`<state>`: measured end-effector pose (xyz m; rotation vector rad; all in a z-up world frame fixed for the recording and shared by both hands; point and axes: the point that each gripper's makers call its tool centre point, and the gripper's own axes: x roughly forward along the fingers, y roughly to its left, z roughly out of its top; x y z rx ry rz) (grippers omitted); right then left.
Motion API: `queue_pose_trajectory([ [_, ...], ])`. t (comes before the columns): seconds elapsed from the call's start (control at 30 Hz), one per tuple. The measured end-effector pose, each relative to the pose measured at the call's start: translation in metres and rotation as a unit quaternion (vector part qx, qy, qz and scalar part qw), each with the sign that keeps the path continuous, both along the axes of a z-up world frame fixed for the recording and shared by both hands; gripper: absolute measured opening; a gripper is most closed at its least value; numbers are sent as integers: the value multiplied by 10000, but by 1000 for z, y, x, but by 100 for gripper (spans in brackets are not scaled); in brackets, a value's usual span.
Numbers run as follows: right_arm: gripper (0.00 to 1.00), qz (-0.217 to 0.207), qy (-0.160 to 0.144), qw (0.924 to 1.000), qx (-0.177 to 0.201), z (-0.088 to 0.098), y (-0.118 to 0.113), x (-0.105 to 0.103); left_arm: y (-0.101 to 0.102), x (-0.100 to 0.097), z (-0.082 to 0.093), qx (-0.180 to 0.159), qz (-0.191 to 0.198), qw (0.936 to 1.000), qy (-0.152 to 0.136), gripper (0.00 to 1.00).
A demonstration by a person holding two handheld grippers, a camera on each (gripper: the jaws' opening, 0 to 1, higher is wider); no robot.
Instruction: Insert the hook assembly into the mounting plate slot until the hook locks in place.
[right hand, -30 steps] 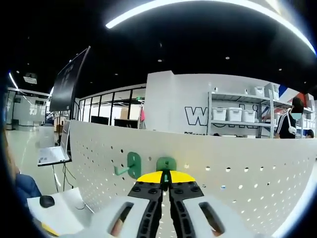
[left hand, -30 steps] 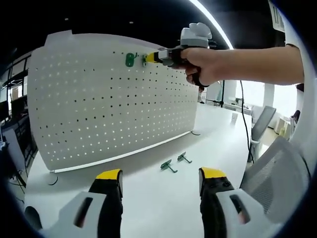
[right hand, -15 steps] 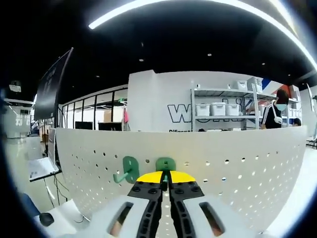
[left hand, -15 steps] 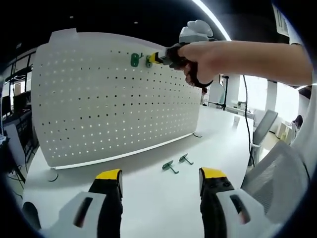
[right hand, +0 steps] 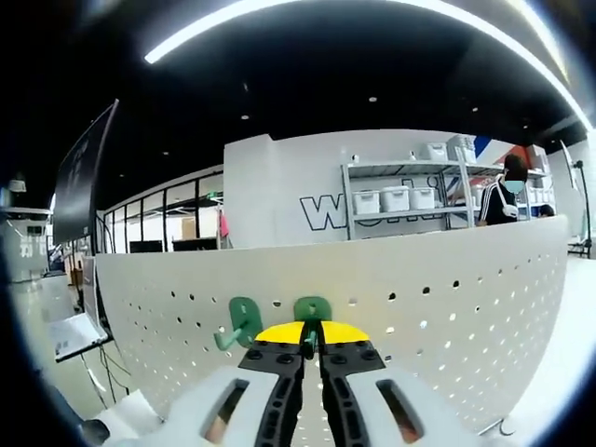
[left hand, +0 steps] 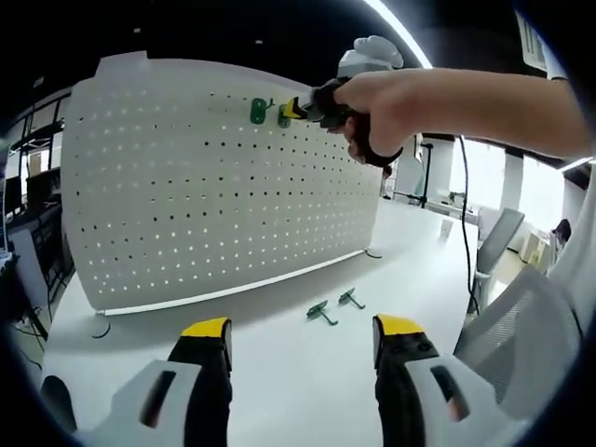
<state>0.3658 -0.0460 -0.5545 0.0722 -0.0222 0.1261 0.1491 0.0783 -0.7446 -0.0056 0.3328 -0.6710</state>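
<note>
A white pegboard mounting plate [left hand: 214, 186] stands upright on the table; its top edge runs across the right gripper view [right hand: 419, 307]. One green hook [left hand: 258, 111] [right hand: 239, 322] hangs near the plate's top. Just right of it, my right gripper [right hand: 311, 337] is shut on a second green hook [right hand: 313, 311] [left hand: 283, 115], whose back plate lies against the pegboard. In the left gripper view the right gripper [left hand: 298, 108] is held by a hand high at the board. My left gripper [left hand: 300, 331] hovers open over the table. Two more green hooks [left hand: 320, 312] [left hand: 348, 298] lie on the table.
The white table [left hand: 307, 372] spreads in front of the board, with a grey office chair [left hand: 517, 326] to the right. Behind the plate are shelves with white bins [right hand: 400, 200], and a person [right hand: 503, 191] stands there. A cable [left hand: 460, 223] hangs from the right gripper.
Both views have shifted slightly with the hands. The right gripper stays shut on the hook at the board's top; the left gripper stays open and low.
</note>
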Motion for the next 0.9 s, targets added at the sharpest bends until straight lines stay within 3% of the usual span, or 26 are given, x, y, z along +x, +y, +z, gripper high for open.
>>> queue_pose_trajectory([
  [0.37,5,194,55,9998,55,1,2,-2,-1,0,-1,2,-22,10000,12,62],
  [0.43,8,334,20,9992,222,1,4,-4,-2,-1,-1,-3,-50,10000,8,62],
  [0.5,8,372,12,9992,106,0,4,-3,-3,-1,-1,6,-74,10000,3,62],
  [0.6,13,554,-26,9984,130,1,9,-4,-4,-2,0,28,-102,9999,-11,62],
  [0.63,17,747,-45,9967,305,2,13,-5,-5,-2,0,28,-112,9999,-4,62],
  [0.83,27,1034,78,9945,170,-4,11,-10,-8,-3,-1,48,-172,9998,6,62],
  [0.9,32,1150,-15,9932,153,-2,11,-12,-8,-3,-1,64,-180,9998,6,62],
])
